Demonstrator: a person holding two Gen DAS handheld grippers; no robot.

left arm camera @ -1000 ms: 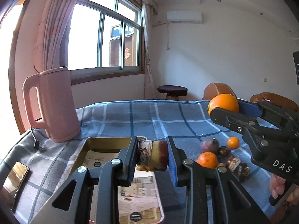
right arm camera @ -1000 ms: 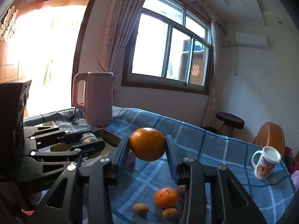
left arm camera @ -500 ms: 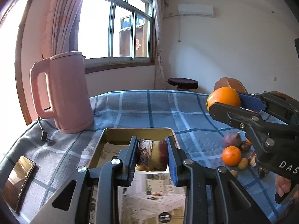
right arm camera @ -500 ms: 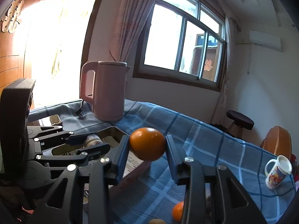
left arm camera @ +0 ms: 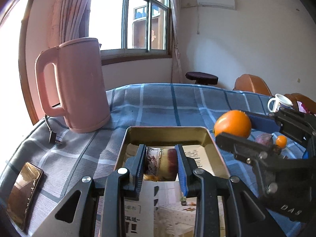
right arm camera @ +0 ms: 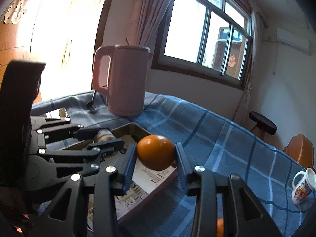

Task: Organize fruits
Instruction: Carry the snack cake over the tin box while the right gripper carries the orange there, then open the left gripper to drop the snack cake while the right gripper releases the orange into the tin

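Sunlit room, white walls, big window (left arm camera: 128, 17) behind; blue plaid cloth (left arm camera: 177, 102) over the table. Far left on the cloth, a pink kettle (left arm camera: 77, 86) standing upright, cord trailing beside it; near left, a phone (left arm camera: 23, 191) lying flat. In the middle, a gold-walled metal tray (left arm camera: 165, 134) lined with printed paper. Above the tray's near half, left gripper (left arm camera: 161, 163) clamped tight on a dark purple fruit (left arm camera: 167, 165), cut face with a pale rim turned left. To the right, over the tray's right rim, right gripper (right arm camera: 156, 155) closed on a large orange (right arm camera: 156, 152), pads pressing both sides. Further right on the cloth, a small orange (left arm camera: 281, 140) and a purplish round fruit (left arm camera: 263, 139), just beside each other. At the far right edge, a printed white mug (right arm camera: 303, 185).
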